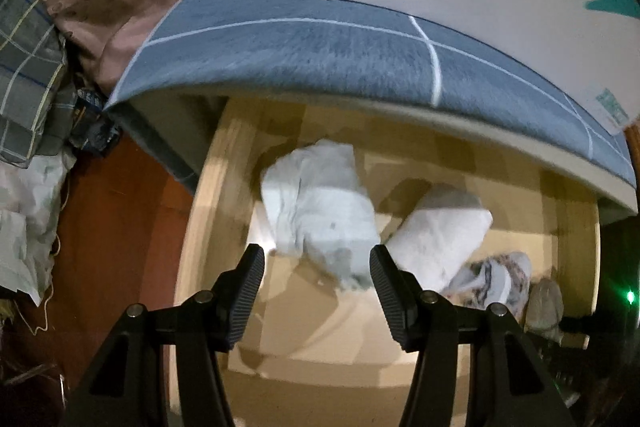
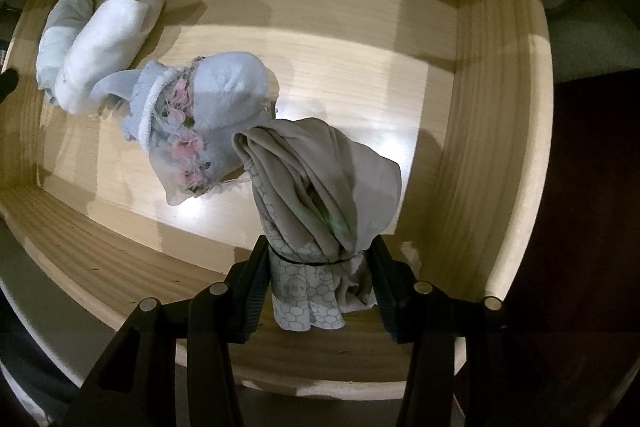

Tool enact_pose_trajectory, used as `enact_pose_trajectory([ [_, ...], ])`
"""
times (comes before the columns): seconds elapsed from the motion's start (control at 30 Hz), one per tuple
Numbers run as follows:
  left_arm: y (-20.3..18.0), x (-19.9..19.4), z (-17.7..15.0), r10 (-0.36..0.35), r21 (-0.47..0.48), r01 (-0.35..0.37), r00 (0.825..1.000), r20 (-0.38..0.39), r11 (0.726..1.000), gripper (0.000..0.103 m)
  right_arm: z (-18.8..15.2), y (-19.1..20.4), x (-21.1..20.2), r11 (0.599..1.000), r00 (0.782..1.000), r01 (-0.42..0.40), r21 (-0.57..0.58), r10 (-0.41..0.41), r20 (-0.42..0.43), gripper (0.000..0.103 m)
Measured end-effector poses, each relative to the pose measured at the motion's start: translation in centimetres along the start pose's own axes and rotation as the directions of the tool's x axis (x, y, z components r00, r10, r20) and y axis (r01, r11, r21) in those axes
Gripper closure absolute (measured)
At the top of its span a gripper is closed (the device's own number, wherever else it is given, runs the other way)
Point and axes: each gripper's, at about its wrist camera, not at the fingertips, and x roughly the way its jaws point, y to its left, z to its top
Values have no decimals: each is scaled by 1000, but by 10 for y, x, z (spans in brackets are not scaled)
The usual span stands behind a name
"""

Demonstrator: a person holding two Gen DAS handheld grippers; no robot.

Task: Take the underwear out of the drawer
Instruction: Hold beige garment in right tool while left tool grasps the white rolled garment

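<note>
Inside drawer (image 2: 492, 115): three underwear bundles (image 2: 100, 43); fourth (image 2: 320, 195) lifted.

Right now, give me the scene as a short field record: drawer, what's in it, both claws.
drawer: wooden drawer, open
in drawer: two white rolled garments; a white piece with pink floral lace
right claw: shut on a beige garment, which hangs from it above the drawer floor
left claw: open, holding nothing, over the larger white garment
above drawer: grey checked bedding
</note>
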Motion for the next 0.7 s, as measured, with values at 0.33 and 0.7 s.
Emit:
enact_pose_trajectory([
  [0.33, -9, 37, 23, 56, 21, -54, 995, -78, 998, 47, 3, -2, -12, 999, 999, -41, -1, 41, 3, 56],
  [0.7, -15, 58, 31, 62, 30, -59, 990, -125, 998, 43, 9, -9, -17, 993, 993, -116, 23, 116, -4, 57],
])
